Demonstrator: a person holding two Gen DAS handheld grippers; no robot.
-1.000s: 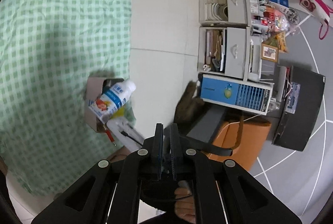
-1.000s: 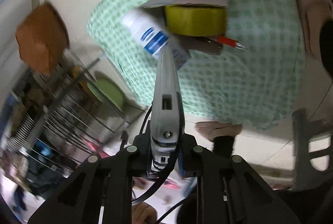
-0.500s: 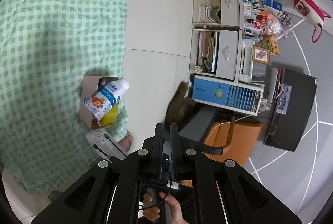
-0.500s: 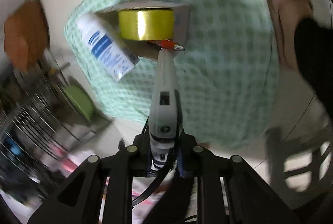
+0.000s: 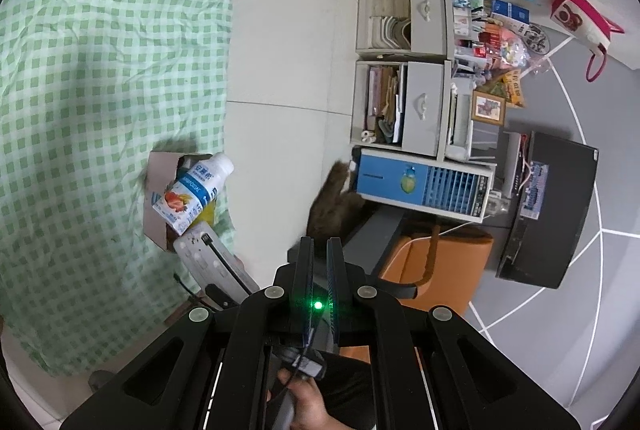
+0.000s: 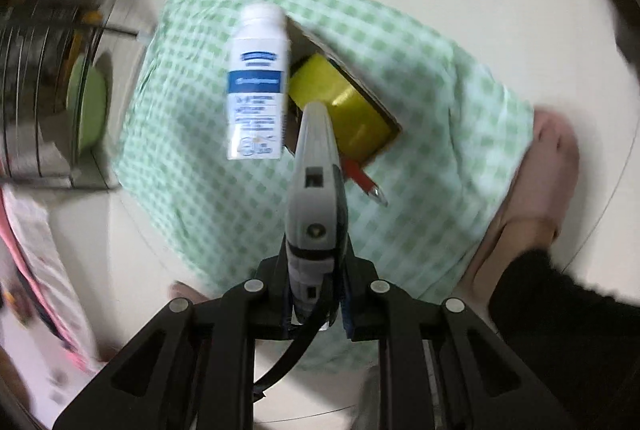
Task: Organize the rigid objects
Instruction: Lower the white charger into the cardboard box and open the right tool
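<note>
Left wrist view: blue-labelled bottle (image 5: pixel 192 192), lettering illegible

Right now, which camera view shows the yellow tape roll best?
The right wrist view shows it best: the yellow tape roll lies in the open cardboard box, with most of its side visible, though blurred. In the left wrist view only a yellow sliver shows beneath the drink bottle.

drawer unit (image 5: pixel 408 70) – against wall | air cooler (image 5: pixel 420 182) – below it | orange chair (image 5: pixel 448 262)
</note>
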